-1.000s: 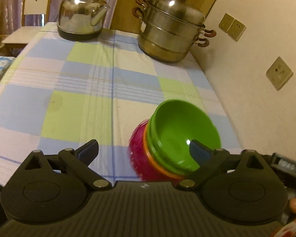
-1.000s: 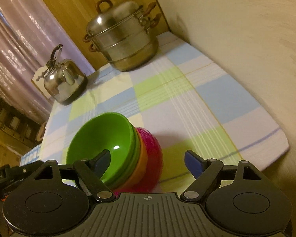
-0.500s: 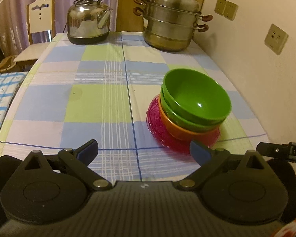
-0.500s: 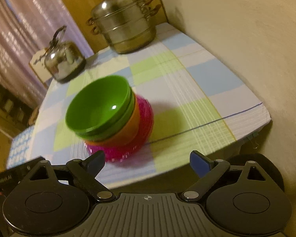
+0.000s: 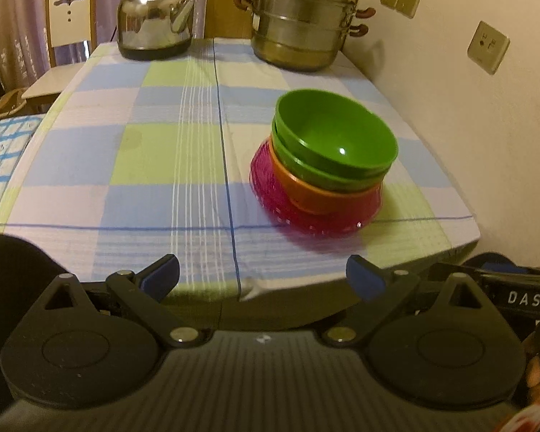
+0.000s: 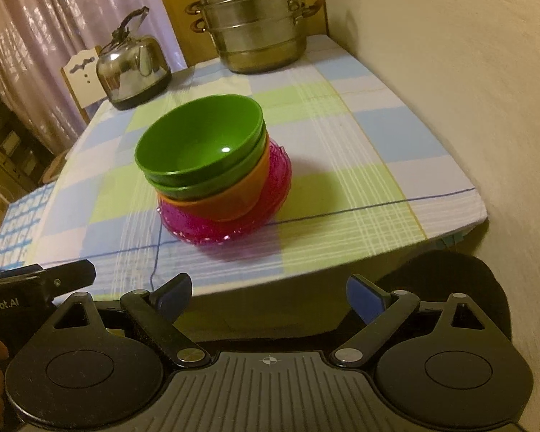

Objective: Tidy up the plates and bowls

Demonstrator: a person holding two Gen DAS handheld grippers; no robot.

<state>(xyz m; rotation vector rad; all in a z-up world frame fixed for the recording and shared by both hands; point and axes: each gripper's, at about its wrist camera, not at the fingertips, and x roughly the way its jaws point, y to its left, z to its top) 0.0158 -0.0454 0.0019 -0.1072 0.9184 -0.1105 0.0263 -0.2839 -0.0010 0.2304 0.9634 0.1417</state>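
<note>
The bowls [image 5: 333, 151] sit stacked on a pink plate [image 5: 306, 216] near the table's [image 5: 162, 165] front right corner, and both grippers [image 5: 262, 277] [image 6: 269, 293] hang wide apart, holding nothing.

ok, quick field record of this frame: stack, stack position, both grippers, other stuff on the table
stack: two green bowls nested in an orange bowl, on a pink plate
stack position: on the checked tablecloth, near the front edge, toward the wall side
left gripper: open, nothing between the jaws, short of the table edge
right gripper: open, nothing between the jaws, short of the table edge
far end: steel kettle, steel steamer pot
contact with stack: none
</note>
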